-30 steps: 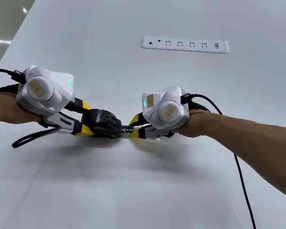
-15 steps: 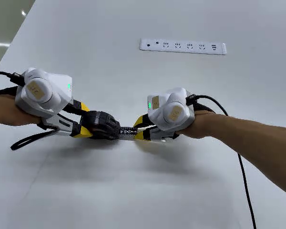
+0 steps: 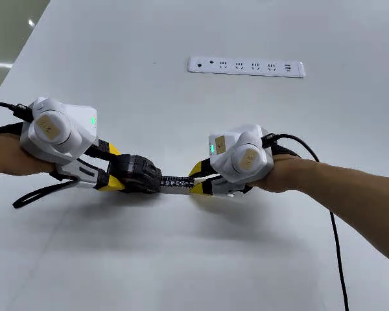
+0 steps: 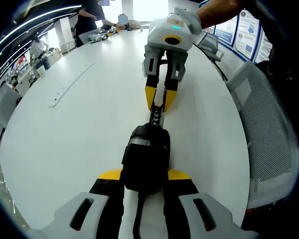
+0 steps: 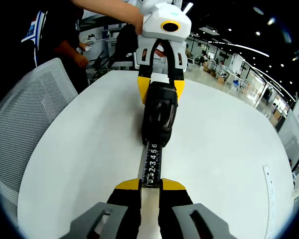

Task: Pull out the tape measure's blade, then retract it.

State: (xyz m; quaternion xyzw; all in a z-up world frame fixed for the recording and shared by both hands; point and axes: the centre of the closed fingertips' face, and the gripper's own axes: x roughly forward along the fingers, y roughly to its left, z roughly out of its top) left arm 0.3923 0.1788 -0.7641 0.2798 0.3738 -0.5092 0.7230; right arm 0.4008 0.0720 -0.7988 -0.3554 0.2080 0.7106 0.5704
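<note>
The white table point(image 3: 181, 259) takes up almost all of the head view, and its one visible edge runs off at 10 to 11 o'clock with grey floor beyond it. Bare tabletop lies open at 6 o'clock below the grippers and at 3 o'clock past the right forearm. The surface is smooth and matte, with soft shadows under both tools. In the right gripper view a mesh chair point(image 5: 25, 134) stands against the table's rim at 9 o'clock, and a lit hall with more benches opens at 2 o'clock.

The left gripper point(image 3: 115, 166) lies at 9 o'clock, its yellow-tipped jaws clamped on the flanks of the black tape measure point(image 3: 137, 173), which sits just above the table. A dark strap point(image 3: 35, 191) trails from it toward 8 o'clock. The right gripper point(image 3: 196, 181) faces it from 3 o'clock, jaws pinched on the end of the blade point(image 3: 177, 183), with printed numerals showing between case and tips. A black cable point(image 3: 330, 240) runs from it toward 5 o'clock. A white power strip point(image 3: 246, 66) lies well apart at 12 o'clock.

A second ago the two grippers nearly met; now the right one sits further toward 3 o'clock and a longer stretch of blade is bared
</note>
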